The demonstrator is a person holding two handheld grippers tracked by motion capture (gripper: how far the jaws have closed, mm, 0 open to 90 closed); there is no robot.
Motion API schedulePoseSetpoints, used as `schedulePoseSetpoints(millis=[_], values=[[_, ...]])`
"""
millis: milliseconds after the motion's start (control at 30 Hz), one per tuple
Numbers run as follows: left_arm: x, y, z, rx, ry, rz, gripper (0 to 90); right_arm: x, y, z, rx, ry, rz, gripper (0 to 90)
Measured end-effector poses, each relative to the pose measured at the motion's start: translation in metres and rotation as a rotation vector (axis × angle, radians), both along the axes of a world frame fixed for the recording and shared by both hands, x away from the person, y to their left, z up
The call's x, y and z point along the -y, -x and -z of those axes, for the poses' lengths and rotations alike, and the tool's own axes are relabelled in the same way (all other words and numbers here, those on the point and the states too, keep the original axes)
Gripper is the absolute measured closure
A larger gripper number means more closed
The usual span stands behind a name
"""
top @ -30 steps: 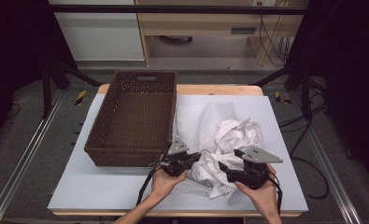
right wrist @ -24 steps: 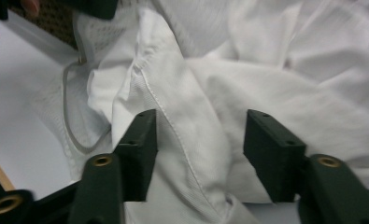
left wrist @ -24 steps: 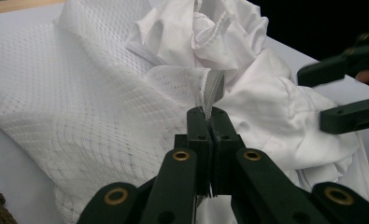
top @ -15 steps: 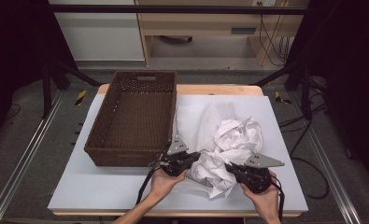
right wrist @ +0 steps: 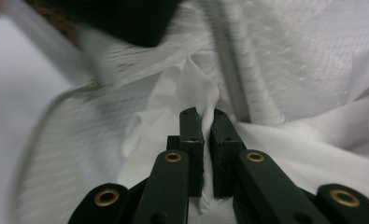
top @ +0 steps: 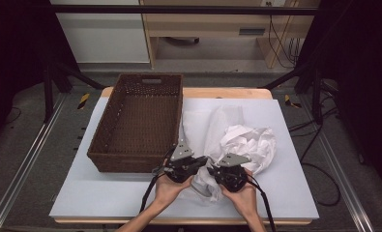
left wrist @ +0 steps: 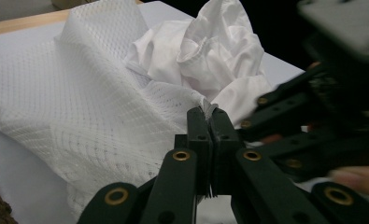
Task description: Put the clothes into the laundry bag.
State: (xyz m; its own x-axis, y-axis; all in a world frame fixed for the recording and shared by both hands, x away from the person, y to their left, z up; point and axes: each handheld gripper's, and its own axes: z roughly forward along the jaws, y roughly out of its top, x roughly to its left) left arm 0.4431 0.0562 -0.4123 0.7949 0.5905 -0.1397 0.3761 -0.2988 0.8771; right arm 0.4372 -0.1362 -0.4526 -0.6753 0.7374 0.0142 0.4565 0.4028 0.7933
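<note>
No readable text, labels, brand names or numbers anywhere — not on the crumpled white mesh-and-plain fabric garment (top: 237, 140), the dark brown woven wicker basket (top: 140, 121) or the pale blue table mat (top: 106, 193). Only sign-like marks: short yellow-and-black striped hazard tape pieces (top: 83, 100) on the grey floor, left and right of the table — no lettering on them. Gripper views: brass rivets and black jaws, no markings legible; right gripper view is partly blurred.
</note>
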Motion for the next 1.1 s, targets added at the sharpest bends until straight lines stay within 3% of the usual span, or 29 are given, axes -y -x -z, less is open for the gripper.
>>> schedulePoseSetpoints(millis=[100, 200, 233, 300, 467, 600, 667, 733, 833, 933, 1000, 1033, 1067, 1100], values=[[0.006, 0.003, 0.004, -0.003, -0.02, 0.01, 88.7, -0.008, -0.016, 0.009, 0.036, 0.028, 0.099, 84.9], [0.007, 0.0, 0.011, -0.018, -0.037, 0.007, 88.7, -0.008, -0.021, 0.013, 0.039, 0.016, 0.11, 83.9], [0.006, -0.002, 0.013, -0.023, -0.037, -0.001, 88.6, -0.003, -0.021, 0.013, 0.03, -0.029, 0.1, 80.9], [0.004, -0.003, 0.013, -0.022, -0.037, -0.009, 88.6, 0.0, -0.019, 0.012, 0.029, -0.048, 0.094, 77.9], [0.001, -0.007, 0.015, -0.023, -0.044, -0.026, 88.6, 0.022, 0.002, -0.008, 0.065, -0.129, 0.035, 63.4], [0.001, -0.009, 0.017, -0.024, -0.054, -0.031, 88.5, 0.048, 0.018, -0.03, 0.119, -0.19, 0.032, 54.4], [0.001, -0.009, 0.017, -0.022, -0.051, -0.033, 88.5, 0.063, 0.027, -0.037, 0.13, -0.183, 0.04, 46.9], [0.0, -0.009, 0.016, -0.021, -0.051, -0.034, 88.5, 0.071, 0.032, -0.035, 0.118, -0.165, 0.047, 43.3], [0.0, -0.009, 0.016, -0.021, -0.049, -0.034, 88.5, 0.076, 0.04, -0.016, 0.064, -0.136, 0.033, 41.8], [0.0, -0.009, 0.016, -0.023, -0.049, -0.034, 88.5, 0.07, 0.036, 0.004, 0.015, -0.131, 0.004, 43.1], [0.0, -0.009, 0.016, -0.022, -0.054, -0.031, 88.6, 0.062, 0.03, 0.014, 0.0, -0.129, -0.014, 48.8], [0.0, -0.009, 0.016, -0.021, -0.054, -0.031, 88.5, 0.059, 0.025, 0.014, -0.012, -0.15, -0.026, 68.7], [0.0, -0.008, 0.016, -0.023, -0.053, -0.03, 88.5, 0.059, 0.025, 0.014, -0.012, -0.15, -0.026, 68.7], [0.0, -0.008, 0.015, -0.023, -0.051, -0.029, 88.5, 0.058, 0.024, 0.011, -0.011, -0.166, -0.025, 77.7]])
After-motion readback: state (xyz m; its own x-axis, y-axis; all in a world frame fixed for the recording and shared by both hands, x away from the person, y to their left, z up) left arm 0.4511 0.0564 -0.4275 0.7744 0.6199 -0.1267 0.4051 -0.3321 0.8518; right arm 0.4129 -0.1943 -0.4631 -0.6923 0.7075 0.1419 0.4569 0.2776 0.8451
